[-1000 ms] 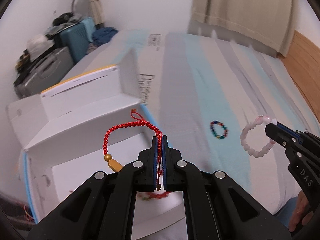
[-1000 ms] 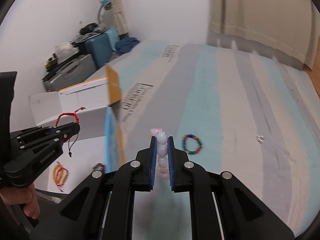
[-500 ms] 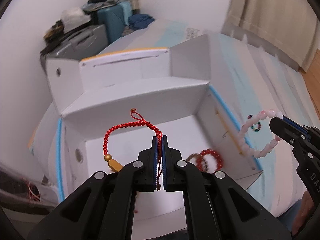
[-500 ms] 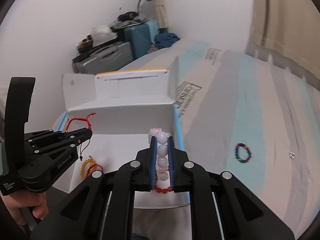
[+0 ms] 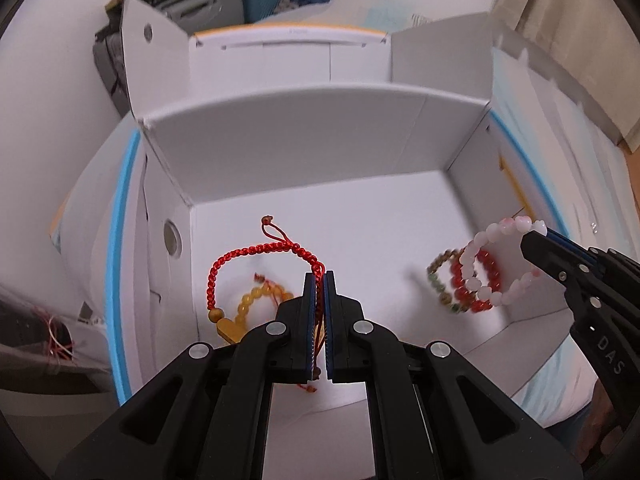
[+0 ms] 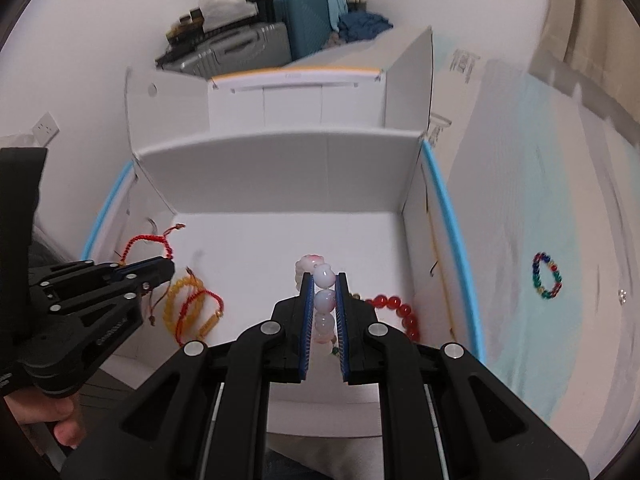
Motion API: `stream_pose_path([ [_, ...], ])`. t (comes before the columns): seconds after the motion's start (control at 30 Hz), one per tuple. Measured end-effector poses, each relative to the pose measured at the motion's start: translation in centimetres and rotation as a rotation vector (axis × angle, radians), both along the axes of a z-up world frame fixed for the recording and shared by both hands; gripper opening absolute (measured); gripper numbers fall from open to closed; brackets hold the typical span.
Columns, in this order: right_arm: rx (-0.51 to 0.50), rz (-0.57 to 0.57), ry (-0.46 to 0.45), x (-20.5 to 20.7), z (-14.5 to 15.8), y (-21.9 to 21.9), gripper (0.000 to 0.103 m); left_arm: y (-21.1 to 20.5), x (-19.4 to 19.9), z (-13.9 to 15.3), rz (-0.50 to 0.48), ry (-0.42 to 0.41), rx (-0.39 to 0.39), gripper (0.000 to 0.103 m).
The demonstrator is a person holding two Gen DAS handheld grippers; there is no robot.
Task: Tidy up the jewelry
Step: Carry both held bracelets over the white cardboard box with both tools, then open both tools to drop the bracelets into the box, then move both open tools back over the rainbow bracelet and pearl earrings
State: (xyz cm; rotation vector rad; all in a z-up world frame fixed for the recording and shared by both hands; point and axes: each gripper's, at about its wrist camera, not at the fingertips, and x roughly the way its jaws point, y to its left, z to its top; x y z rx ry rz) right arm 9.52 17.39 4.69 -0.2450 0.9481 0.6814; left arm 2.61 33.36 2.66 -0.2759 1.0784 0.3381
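Jewelry tally

I count one white box (image 6: pixel 280 168), two grippers, each carrying a bracelet: red cord bracelet (image 5: pixel 256 252), pink bead bracelet (image 5: pixel 496 272). Roughly four bracelets lie inside; one multicolored bracelet (image 6: pixel 546 276) sits outside.

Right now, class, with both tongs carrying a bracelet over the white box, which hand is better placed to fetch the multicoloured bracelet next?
Right. The multicoloured bracelet lies on the bed beyond the box's right wall, the right tongs' side.

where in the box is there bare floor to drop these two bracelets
Bare floor runs across the middle and back of the box, between the yellow beads on the left and the red beads on the right. Both front corners are crowded.
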Motion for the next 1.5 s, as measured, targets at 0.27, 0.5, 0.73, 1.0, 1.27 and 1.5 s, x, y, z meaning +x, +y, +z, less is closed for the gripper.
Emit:
stream_pose_path([
  [0.27, -0.049, 0.003, 0.055, 0.7, -2.8, 1.0, 0.01, 0.9, -0.2, -2.4, 0.001, 0.059, -0.031, 0.003],
  [0.5, -0.062, 0.003, 0.065, 0.6, -3.8, 1.4, 0.011, 1.1, -0.1, -2.9, 0.017, 0.072, -0.02, 0.007],
  [0.73, -0.045, 0.01, 0.051, 0.4, -3.0, 0.8, 0.04, 1.0, -0.4, -2.3, 0.043, 0.058, 0.026, 0.038],
  [1.0, 0.02, 0.004, -0.035, -0.2, 0.3, -0.6, 0.077, 0.4, -1.0, 0.1, 0.077, -0.023, 0.081, 0.079],
  [1.27, 0.068, -0.031, -0.083, 0.3, 2.8, -3.4, 0.095, -2.0, -0.5, 2.5, 0.057, -0.095, 0.128, 0.097],
  [1.5, 0.08, -0.066, -0.115, 0.9, 4.5, -6.4, 0.095, -4.9, 0.8, 3.5, 0.014, -0.12, 0.134, 0.097],
])
